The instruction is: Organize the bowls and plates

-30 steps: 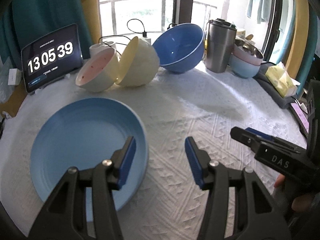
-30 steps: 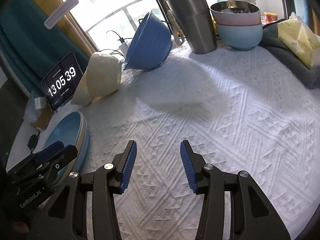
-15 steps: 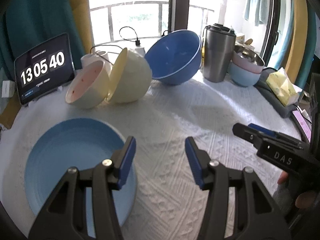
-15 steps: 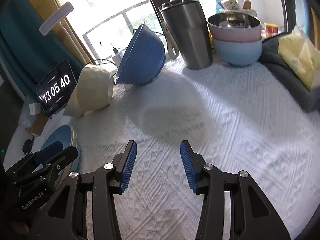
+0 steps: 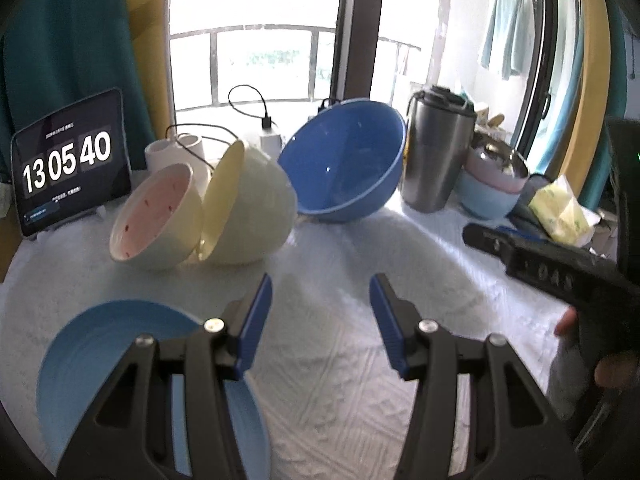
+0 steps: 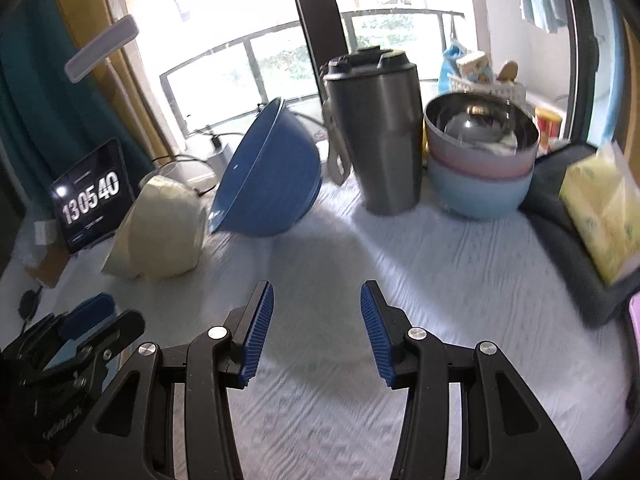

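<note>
Both claws are empty with jaws standing apart, nothing between the pads. The left claw hangs over the white-clothed desk; the right claw is alongside it and appears at the right edge of the left view. The blue plate lies flat on the desk below and to the left of the left claw, its rim passing under that claw's left finger; the right claw is well apart from it, across the left one. Ahead of the left claw and slightly left, the pink-lined bowl and the cream bowl lie tipped on their sides, touching, mouths facing left. Ahead and just right sits the large blue bowl, tilted with its mouth toward the claws. Judgement: the plate falls to the left claw, and the blue bowl is about equally ahead of both. A separate stack of bowls stands ahead-right of the right claw, beside a steel tumbler.
</note>
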`<state>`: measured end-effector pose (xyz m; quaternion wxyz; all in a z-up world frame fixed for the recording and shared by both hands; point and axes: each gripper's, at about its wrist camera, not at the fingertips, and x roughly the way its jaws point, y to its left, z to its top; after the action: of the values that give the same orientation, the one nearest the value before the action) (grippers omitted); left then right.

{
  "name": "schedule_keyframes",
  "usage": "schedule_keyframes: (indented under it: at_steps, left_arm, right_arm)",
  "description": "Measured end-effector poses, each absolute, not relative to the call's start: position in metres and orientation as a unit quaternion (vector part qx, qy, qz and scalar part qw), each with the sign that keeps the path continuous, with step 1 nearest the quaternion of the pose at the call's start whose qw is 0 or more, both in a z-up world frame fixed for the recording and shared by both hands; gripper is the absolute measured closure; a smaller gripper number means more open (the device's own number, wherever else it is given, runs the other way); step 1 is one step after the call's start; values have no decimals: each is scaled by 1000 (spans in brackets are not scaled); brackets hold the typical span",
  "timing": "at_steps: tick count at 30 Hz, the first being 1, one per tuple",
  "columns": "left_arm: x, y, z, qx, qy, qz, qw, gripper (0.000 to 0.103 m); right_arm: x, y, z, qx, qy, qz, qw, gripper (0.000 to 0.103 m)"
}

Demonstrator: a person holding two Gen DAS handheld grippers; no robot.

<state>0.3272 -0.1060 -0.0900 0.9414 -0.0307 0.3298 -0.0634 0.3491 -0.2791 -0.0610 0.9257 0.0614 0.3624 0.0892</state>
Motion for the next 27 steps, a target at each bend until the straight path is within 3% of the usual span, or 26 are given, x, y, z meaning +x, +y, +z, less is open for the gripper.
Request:
schedule_keyframes:
  at_steps: [11, 21, 23, 25, 27]
  left_arm:
    - [334, -87, -85, -57, 310, -59, 947, 50]
    - [333, -79, -86, -71, 304, -50, 949, 50]
    - [333, -78, -85, -72, 303, -49, 949, 50]
    - [332, -79, -86, -70, 303, -48, 949, 50]
    - [332, -80, -86, -68, 302, -48, 950, 50]
  right_arm:
    - [408, -245, -27, 50, 317, 93, 943, 55]
    - [445, -218, -47, 40, 338, 62, 938, 55]
    - [449, -219, -54, 37, 349, 55, 935, 64]
    - [450, -222, -60, 30, 357, 41, 933, 82]
    - [449, -229, -63, 31, 360, 32, 932, 88]
